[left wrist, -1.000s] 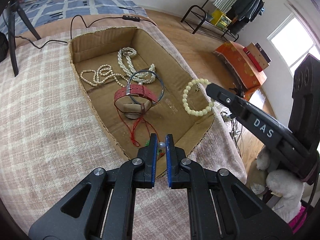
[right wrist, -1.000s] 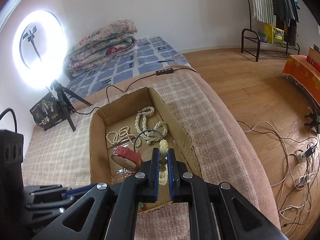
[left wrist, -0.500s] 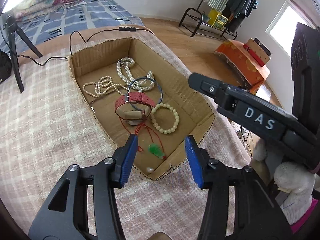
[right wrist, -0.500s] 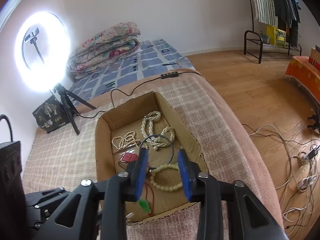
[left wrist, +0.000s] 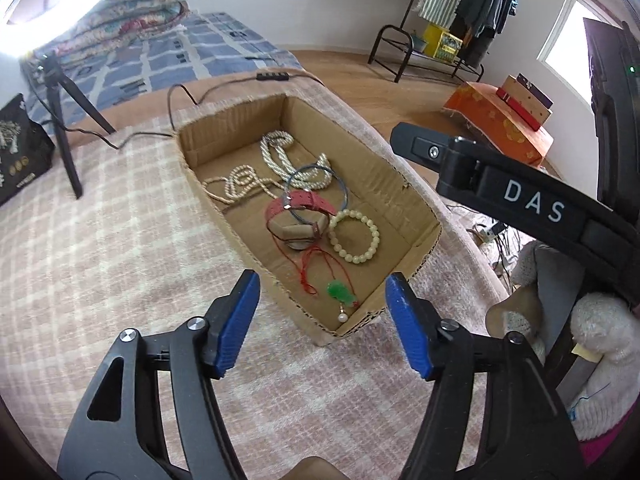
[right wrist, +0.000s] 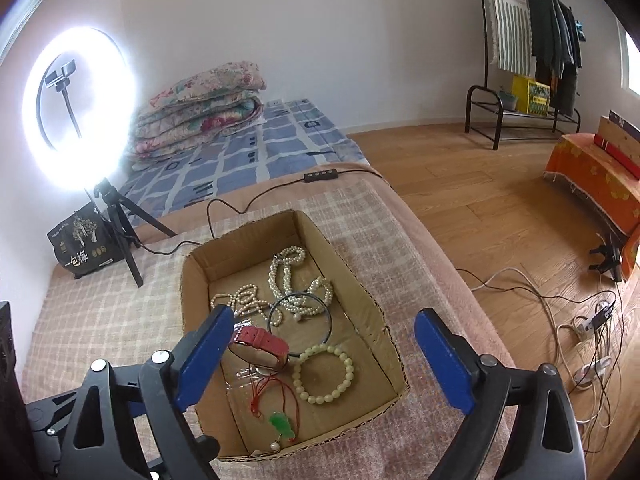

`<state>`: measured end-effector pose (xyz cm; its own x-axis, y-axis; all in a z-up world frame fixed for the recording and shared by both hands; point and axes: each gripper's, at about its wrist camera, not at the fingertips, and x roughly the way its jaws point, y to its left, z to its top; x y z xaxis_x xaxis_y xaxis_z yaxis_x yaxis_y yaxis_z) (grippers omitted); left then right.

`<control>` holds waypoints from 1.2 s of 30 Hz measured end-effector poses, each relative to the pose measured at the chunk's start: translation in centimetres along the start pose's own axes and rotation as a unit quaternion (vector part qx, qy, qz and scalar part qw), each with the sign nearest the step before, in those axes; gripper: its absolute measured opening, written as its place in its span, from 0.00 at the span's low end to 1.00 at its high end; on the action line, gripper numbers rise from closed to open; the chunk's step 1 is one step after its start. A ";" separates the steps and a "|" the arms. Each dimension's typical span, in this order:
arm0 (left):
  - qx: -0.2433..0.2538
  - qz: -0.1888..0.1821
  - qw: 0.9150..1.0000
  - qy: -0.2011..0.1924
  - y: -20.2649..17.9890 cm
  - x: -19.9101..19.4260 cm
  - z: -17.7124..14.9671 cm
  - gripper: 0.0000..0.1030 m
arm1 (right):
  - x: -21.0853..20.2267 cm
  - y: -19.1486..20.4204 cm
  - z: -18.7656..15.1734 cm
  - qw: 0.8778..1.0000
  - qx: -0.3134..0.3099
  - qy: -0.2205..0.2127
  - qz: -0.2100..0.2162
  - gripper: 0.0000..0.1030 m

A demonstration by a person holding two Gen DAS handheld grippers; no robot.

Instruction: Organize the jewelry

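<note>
Inside cardboard box [left wrist: 404,196]: bead bracelet [left wrist: 354,236]

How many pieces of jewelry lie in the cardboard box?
6: twisted pearl necklace at the far end, thin pearl strand beside it, blue bangle, red watch mid-box, pale bead bracelet beside the watch, red-cord green pendant nearest. None seems hidden.

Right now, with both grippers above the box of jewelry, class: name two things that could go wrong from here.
1. The red cord of the green pendant runs under the watch, and the bangle overlaps the watch and the pearls. Lifting one piece may drag the others.
2. The left gripper and right gripper, jaws opening and empty, hang close together over the box; they could collide or snag its wall.
</note>
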<state>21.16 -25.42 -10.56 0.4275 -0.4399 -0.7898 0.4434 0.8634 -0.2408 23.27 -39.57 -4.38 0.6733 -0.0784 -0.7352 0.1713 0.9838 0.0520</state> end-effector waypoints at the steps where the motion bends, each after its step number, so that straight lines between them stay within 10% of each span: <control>1: 0.000 0.002 1.000 -0.004 0.1 -0.4 0.0 0.68 | -0.2 0.2 0.0 1.000 -0.001 -0.001 -0.001 0.94; 36: 0.024 0.062 0.988 -0.141 4.8 -18.7 -7.0 0.83 | -13.4 8.7 -2.4 0.993 -0.065 -0.102 0.007 1.00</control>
<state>9.73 -11.35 -0.91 0.6802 -0.3877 -0.6221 0.4068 0.9057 -0.1197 13.98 -29.57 4.31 0.8084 -0.0826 -0.5828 0.0756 0.9965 -0.0363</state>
